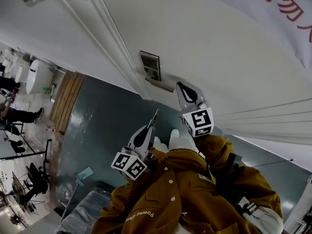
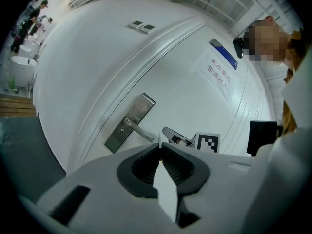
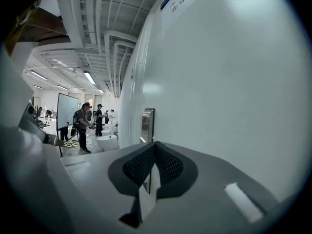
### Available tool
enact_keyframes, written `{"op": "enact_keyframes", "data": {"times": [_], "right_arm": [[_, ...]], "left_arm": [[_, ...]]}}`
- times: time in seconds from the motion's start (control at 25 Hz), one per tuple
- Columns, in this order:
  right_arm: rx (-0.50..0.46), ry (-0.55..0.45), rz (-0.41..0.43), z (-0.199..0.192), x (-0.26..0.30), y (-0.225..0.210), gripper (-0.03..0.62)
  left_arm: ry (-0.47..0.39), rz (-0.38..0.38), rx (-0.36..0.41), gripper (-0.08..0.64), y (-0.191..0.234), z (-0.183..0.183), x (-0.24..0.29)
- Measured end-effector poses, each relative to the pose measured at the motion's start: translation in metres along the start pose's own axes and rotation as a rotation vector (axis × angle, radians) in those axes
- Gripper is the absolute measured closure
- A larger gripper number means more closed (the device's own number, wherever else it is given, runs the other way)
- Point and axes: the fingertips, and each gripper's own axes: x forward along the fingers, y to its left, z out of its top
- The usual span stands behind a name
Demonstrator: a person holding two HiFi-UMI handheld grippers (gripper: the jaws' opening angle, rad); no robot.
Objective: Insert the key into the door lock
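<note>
- One thin silver key, pinched edge-on betw. the left gripper tips; blade pokes past them twd the white door.
- Long brushed-steel lock plate w/ lever handle sits up-left of the key tip, apart from it. Its long axis slants lower-left to upper-right (left gripper view).
- Right gripper: jaws together, nothing in them. Looks nearer the plate in head view, but approach is prob. the left's job.
</note>
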Motion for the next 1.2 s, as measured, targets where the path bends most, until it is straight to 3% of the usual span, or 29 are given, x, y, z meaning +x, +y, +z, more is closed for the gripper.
{"op": "enact_keyframes", "data": {"times": [0.28,0.64,0.84,0.96,1.2], "right_arm": [[0.018,0.027,-0.052,-0.01,0.02,-0.021,0.586],[0.019,0.03,-0.153,0.0,0.027,-0.029,0.588],[0.023,0.035,-0.16,0.001,0.028,-0.028,0.588],[0.026,0.038,-0.167,0.001,0.027,-0.029,0.588],[0.008,0.049,-0.169,0.0,0.027,-0.029,0.588]], "left_arm": [[-0.005,0.04,-0.072,0.535,0.023,-0.005,0.018],[0.052,0.059,-0.139,0.535,0.074,-0.003,0.049],[0.051,0.089,-0.399,0.535,0.128,-0.022,0.072],[0.02,0.079,-0.511,0.535,0.151,-0.026,0.092],[-0.015,0.028,-0.599,0.535,0.164,-0.016,0.121]]}}
